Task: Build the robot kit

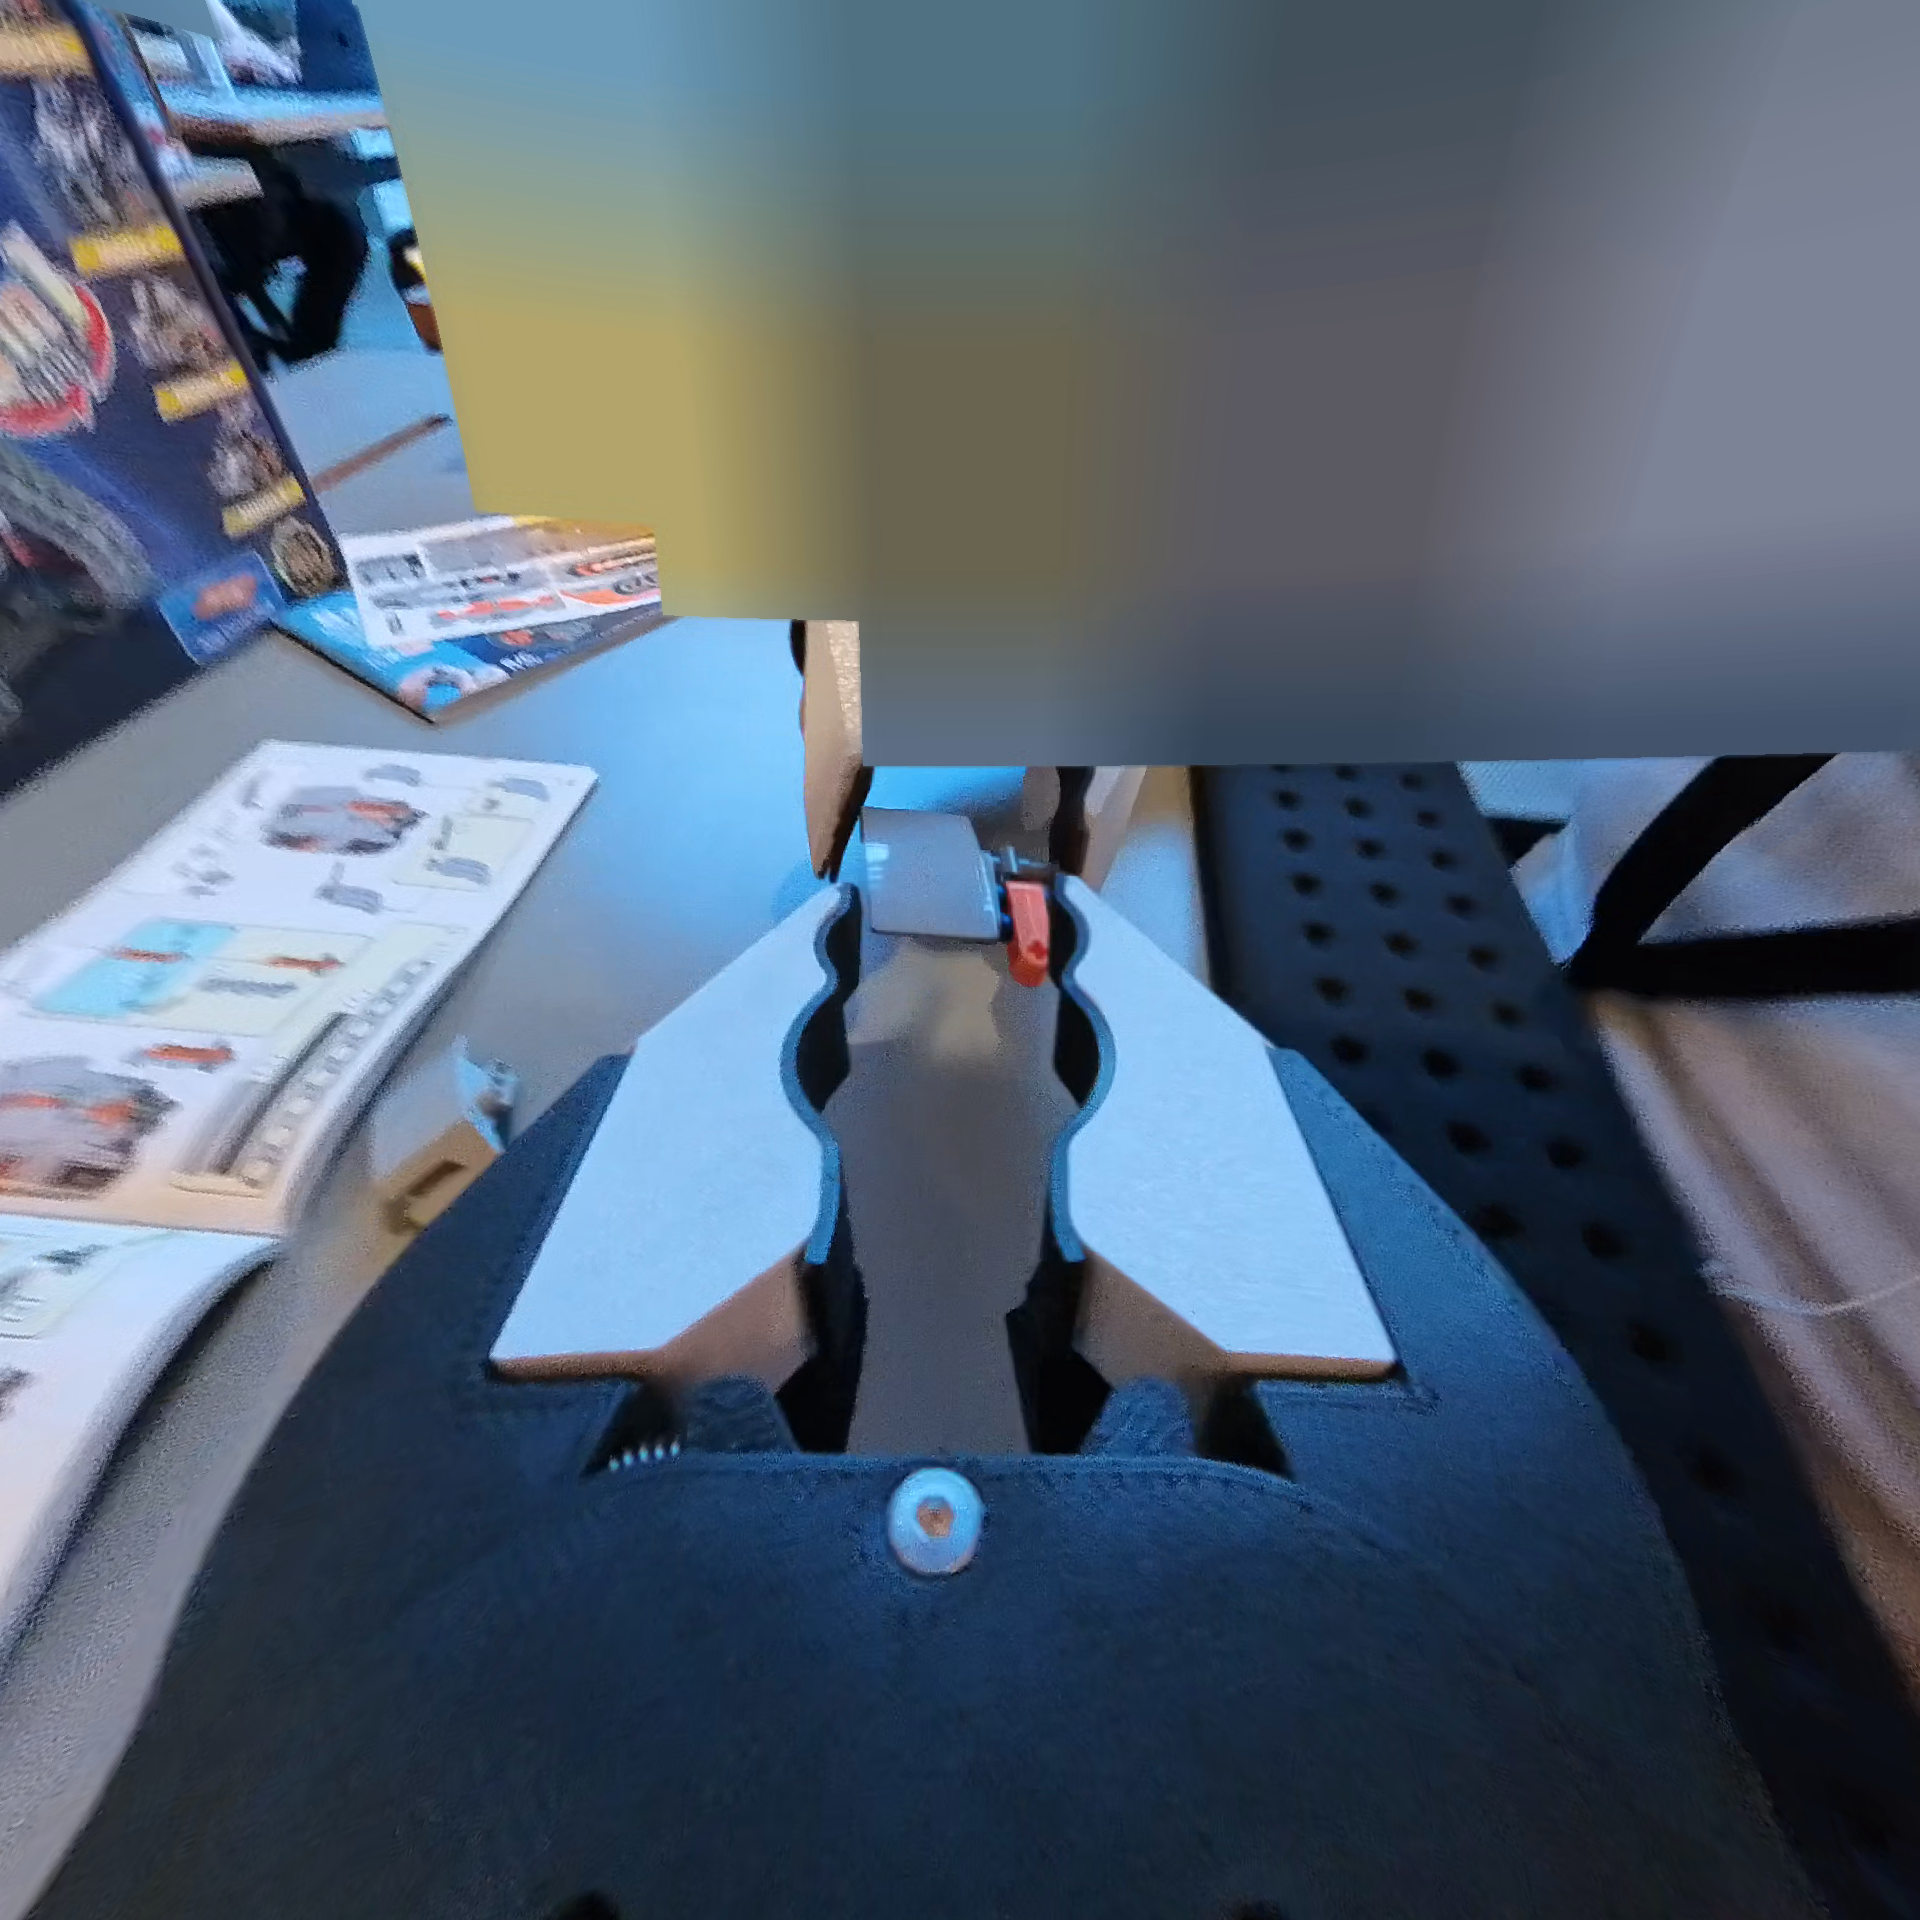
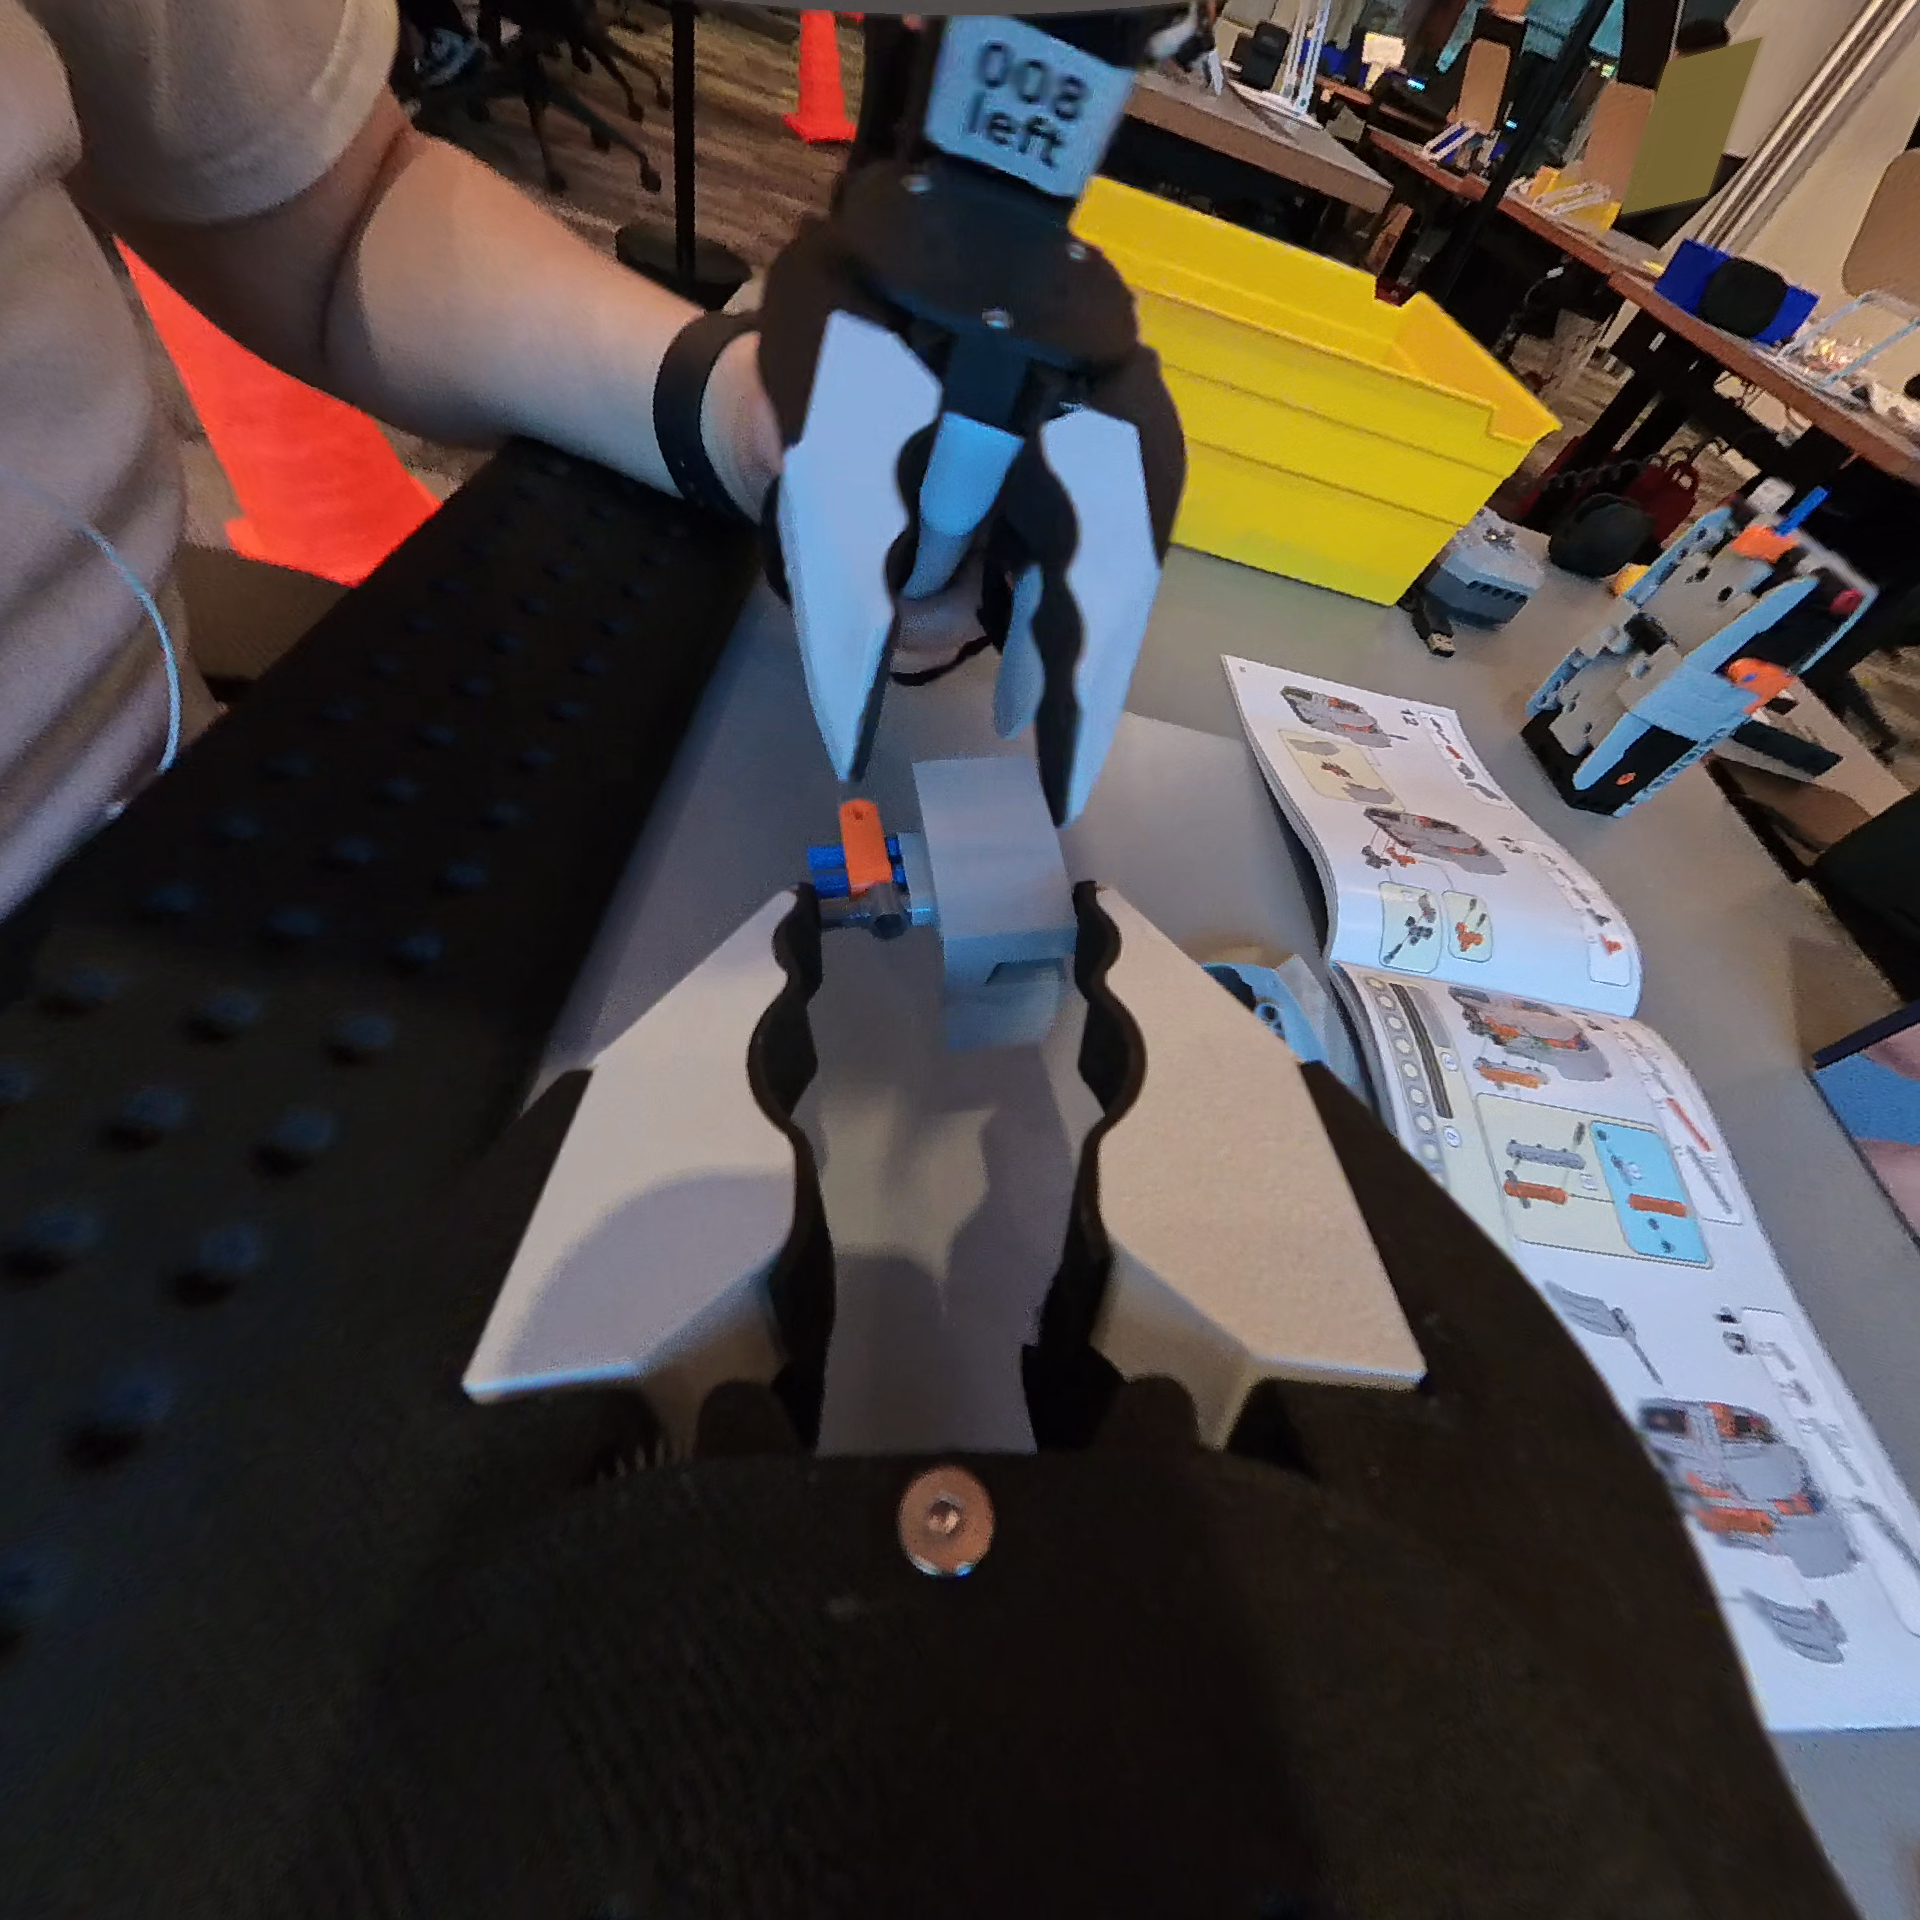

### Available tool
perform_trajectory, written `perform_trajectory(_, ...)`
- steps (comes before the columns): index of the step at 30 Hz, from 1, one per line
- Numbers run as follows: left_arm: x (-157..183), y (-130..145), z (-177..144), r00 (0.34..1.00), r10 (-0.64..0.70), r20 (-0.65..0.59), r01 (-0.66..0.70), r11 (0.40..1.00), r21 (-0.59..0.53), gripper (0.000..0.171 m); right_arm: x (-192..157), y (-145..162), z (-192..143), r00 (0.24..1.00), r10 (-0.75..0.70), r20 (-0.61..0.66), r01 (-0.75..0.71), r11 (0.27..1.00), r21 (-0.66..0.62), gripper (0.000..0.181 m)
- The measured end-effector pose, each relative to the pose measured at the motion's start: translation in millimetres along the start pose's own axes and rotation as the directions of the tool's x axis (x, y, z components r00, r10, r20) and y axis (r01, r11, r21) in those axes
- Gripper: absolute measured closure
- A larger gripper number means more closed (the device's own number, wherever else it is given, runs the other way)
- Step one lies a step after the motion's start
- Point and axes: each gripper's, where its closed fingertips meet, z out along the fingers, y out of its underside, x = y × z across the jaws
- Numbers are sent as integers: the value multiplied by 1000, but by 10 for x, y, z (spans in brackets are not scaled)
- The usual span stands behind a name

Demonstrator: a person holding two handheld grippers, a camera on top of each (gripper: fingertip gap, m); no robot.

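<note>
Between the two pairs of tongs, just above the grey table top (image 2: 1195,644), sits a small grey plastic block assembly (image 2: 992,894) with blue pins (image 2: 831,873) and a short orange pin (image 2: 860,831) sticking out of one side. The right gripper (image 2: 940,904) is narrowed about it, one tip against the blue pins and the other against the flat side of the block, so it seems to have hold of the piece. The left gripper (image 2: 961,795) comes in from the far side, roughly as wide as the piece. One tip is just above the orange pin and the other beside the block. In its own view the assembly (image 1: 925,883) fills the gap at the left gripper's (image 1: 956,904) tips, with the orange pin (image 1: 1029,930) against one finger, but I cannot tell whether it is pressing. By my reckoning a grip here is soundest on the block's flat faces, since the thin pins look easy to twist. Left of the piece in the right wrist view lies a black studded board (image 2: 312,831), with a person's forearm (image 2: 468,343) above it. To the right an open instruction booklet (image 2: 1507,1091) lies flat. Farther off stand stacked yellow plastic bins (image 2: 1299,416) and a partly built grey, black and orange model (image 2: 1694,665).
</note>
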Motion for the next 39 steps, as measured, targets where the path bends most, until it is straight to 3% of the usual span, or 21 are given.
perform_trajectory(3, -98, 6, 25, 931, -354, -89, 355, 935, 4, 133, -72, 0, -12, 997, -61, 43, 61, 998, 8, 133)
perform_trajectory(6, -5, -89, 26, 679, -651, -339, 678, 734, -51, 140, -142, -4, -9, 991, -89, 104, 89, 996, 5, 133)
perform_trajectory(7, 15, -74, 42, 623, -689, -371, 716, 693, -85, 145, -148, -11, -15, 989, -83, 120, 84, 996, 4, 133)
perform_trajectory(9, 73, 2, 100, 604, -707, -368, 713, 686, -148, 148, -190, -9, -32, 982, -35, 188, 37, 999, -3, 133)
perform_trajectory(11, 122, 93, 190, 598, -733, -325, 707, 673, -217, 132, -194, 5, -46, 976, -16, 216, 19, 1000, -11, 132)
perform_trajectory(13, 224, 150, 259, 565, -760, -322, 702, 648, -296, 141, -217, 6, -77, 970, -16, 242, 20, 1000, -13, 133)
perform_trajectory(14, 266, 136, 277, 544, -770, -335, 704, 635, -317, 159, -220, 32, -92, 968, -15, 249, 23, 999, -28, 132)
perform_trajectory(17, 175, 69, 338, 559, -769, -309, 734, 633, -247, 159, -114, 65, -159, 979, 16, 205, -9, 999, -35, 130)
perform_trajectory(20, -31, -276, 324, 570, -755, -323, 787, 615, -50, 160, 215, -38, -327, 1000, 13, 25, -13, 1000, 16, 113)
perform_trajectory(22, -226, -549, 294, 643, -717, -268, 762, 634, 131, 160, 412, -182, -511, 996, 45, -82, -38, 995, 90, 115)
perform_trajectory(23, -314, -679, 280, 688, -695, -212, 726, 653, 215, 160, 506, -269, -609, 988, 87, -129, -68, 988, 140, 126)
perform_trajectory(25, -429, -941, 249, 757, -648, -86, 632, 691, 352, 160, 599, -507, -784, 972, 182, -152, -135, 952, 275, 130)
perform_trajectory(27, -428, -1224, 233, 802, -597, 3, 535, 722, 439, 160, 666, -739, -937, 957, 159, -242, -69, 937, 342, 133)
perform_trajectory(29, -387, -1475, 236, 842, -530, 101, 424, 766, 484, 160, 751, -917, -1092, 901, 26, -434, 111, 951, 287, 143)
perform_trajectory(31, -333, -1682, 238, 866, -458, 201, 310, 808, 501, 160, 746, -1113, -1214, 854, -37, -518, 198, 945, 258, 161)
perform_trajectory(36, -156, -1958, 294, 884, -362, 294, 178, 844, 505, 160, 690, -1361, -1405, 904, 206, -375, 6, 870, 493, 156)
perform_trajectory(39, -116, -2007, 310, 881, -376, 287, 186, 833, 521, 160, 685, -1355, -1450, 882, 168, -441, 59, 888, 457, 159)
